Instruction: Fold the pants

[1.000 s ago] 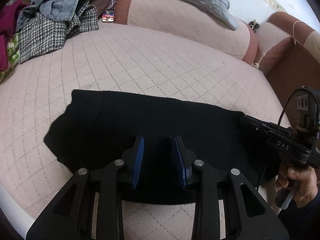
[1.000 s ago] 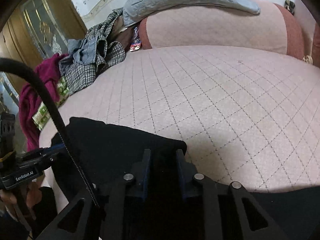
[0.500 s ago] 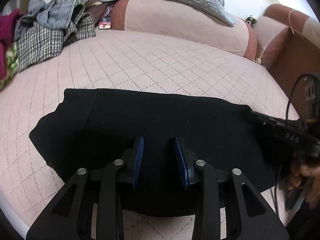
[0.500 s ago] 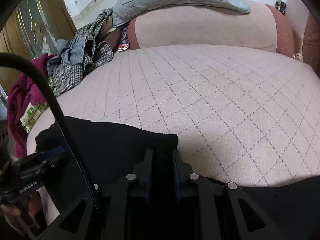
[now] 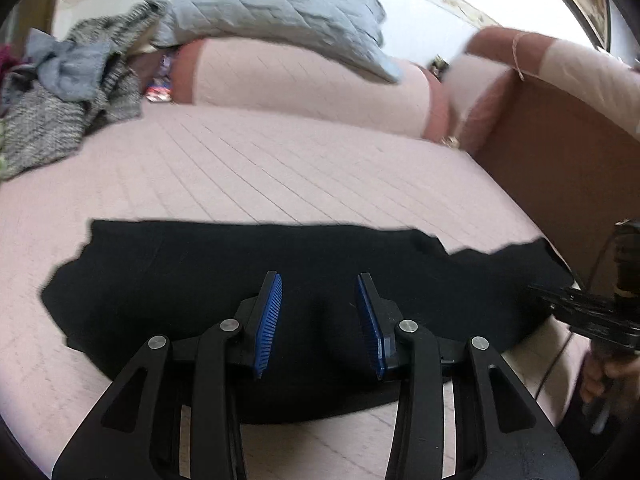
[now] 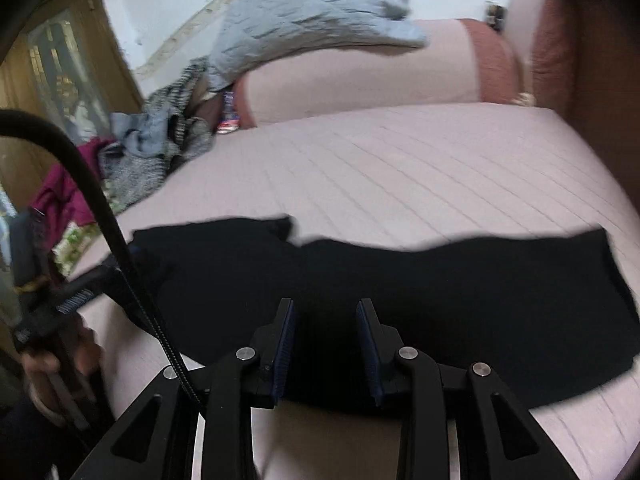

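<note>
One pair of black fabric pants (image 5: 240,280) is lying flat across the pink quilted bed (image 5: 280,168); two black grippers, left (image 5: 319,322) and right (image 6: 326,346), are hovering above it, jaws partly open, right's widening, gripping nothing.

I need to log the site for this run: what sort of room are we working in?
Most likely a bedroom in a home. The black pants lie on a pink quilted bed cover, a grey quilted pillow sits on the bolster behind, and a heap of loose clothes is piled in the far corner.
</note>
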Available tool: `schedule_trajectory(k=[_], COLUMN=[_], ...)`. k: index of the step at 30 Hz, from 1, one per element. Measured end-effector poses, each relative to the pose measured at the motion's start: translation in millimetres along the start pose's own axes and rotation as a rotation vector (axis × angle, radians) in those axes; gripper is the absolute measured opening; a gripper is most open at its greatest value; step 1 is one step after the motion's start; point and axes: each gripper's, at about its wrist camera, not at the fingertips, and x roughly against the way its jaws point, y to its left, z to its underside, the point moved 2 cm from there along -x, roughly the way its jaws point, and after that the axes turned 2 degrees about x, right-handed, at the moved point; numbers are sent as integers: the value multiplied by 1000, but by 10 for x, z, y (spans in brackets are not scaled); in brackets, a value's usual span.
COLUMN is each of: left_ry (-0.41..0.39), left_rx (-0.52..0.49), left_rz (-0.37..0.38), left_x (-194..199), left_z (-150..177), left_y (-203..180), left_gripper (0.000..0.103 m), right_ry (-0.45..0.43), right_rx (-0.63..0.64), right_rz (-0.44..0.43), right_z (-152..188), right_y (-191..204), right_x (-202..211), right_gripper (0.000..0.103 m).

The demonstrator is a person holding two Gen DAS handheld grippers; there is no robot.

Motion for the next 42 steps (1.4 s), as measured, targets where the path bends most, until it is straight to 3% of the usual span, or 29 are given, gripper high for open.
schedule_trajectory(k=[1,4,7,11,13,14,15,21,25,30,33,37,39,41,42], left_ry=[25,80,109,140,162,174,184,271,375,511,585,561,558,539,523], left_rx=[-10,-53,-87,-130,-165,-175,-181,-319,-422,-495,-515,-616,-639,-649,-656], left_rz=[-3,4,27,130,189,218,257,403,449,521,556,586,586,591,589], left_x=[-51,-159,-208,-201,-236,-276,-325,-822,-1288,-1840,-2066,-2162,-2214,-2240,-2248], left_z=[17,56,87,58,17,-14,-52,-367,-449,-487,-460,-413,-404,-385,-375], left_y=[-32,-131,-237,-500,-718,-834,-978,-1993,-2590,-3066,-3245,-3488,-3580,-3649,-3670], left_gripper=[37,37,38,38,49,66,71,71,71,71,71,71,71,66,60], right_ry=[13,-10,-19,-50,-32,-22,-11,-30,-62,-113,-161,-192,-203,-200,-204], right_rx=[-22,-137,-209,-368,-390,-408,-449,-508,-541,-571,-583,-567,-588,-635,-678], right_rz=[32,-1,98,87,156,177,170,142,113,64,30,35,33,33,-3], right_z=[35,61,84,204,278,309,354,361,396,487,500,461,456,437,450], right_y=[-133,-481,-738,-1060,-1164,-1202,-1267,-1405,-1426,-1460,-1457,-1442,-1496,-1586,-1655], right_x=[5,168,334,611,703,728,752,721,691,710,668,590,561,501,478], right_gripper=[30,30,30,34,45,47,47,48,49,53,62,62,54,20,15])
